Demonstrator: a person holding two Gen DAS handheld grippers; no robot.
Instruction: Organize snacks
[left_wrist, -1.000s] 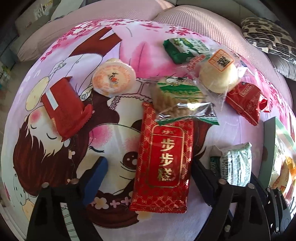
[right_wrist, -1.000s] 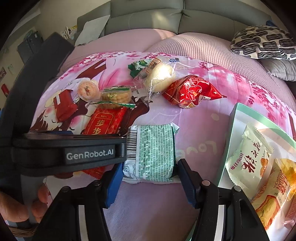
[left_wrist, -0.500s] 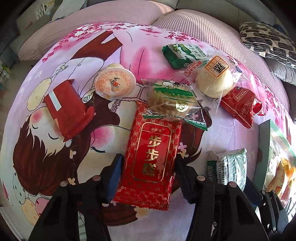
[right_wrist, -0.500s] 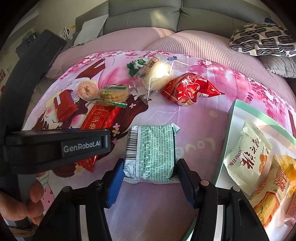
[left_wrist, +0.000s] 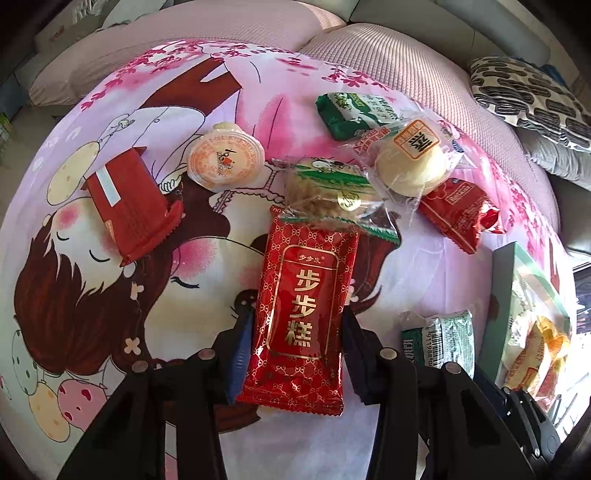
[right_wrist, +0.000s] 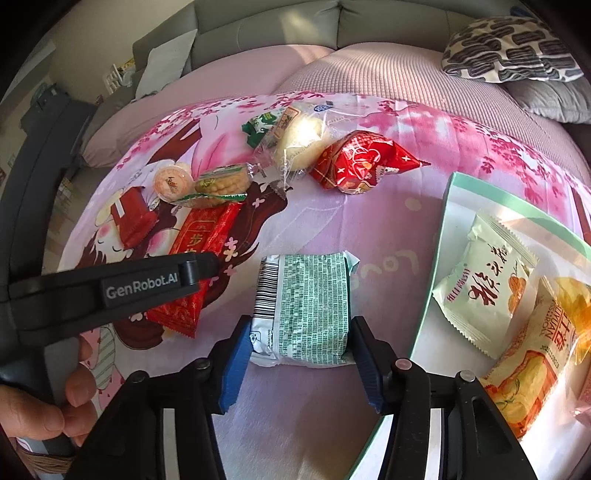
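Observation:
My left gripper is shut on a long red snack packet with gold characters, its pads pressing both long edges. The same red packet shows in the right wrist view under the left gripper's body. My right gripper is shut on a green-and-white snack packet, pads touching its two sides; this packet also shows in the left wrist view. Both packets lie on the pink cartoon blanket. A mint-green tray at the right holds several packets.
Loose snacks lie beyond: a red wrapper, an orange jelly cup, a cookie pack, a bun in clear wrap, a green packet, a red pouch. A patterned pillow lies at the far right.
My left gripper moved forward over the red packet and its jaws closed onto its sides. My right gripper stayed around the green-and-white packet and narrowed slightly onto it.

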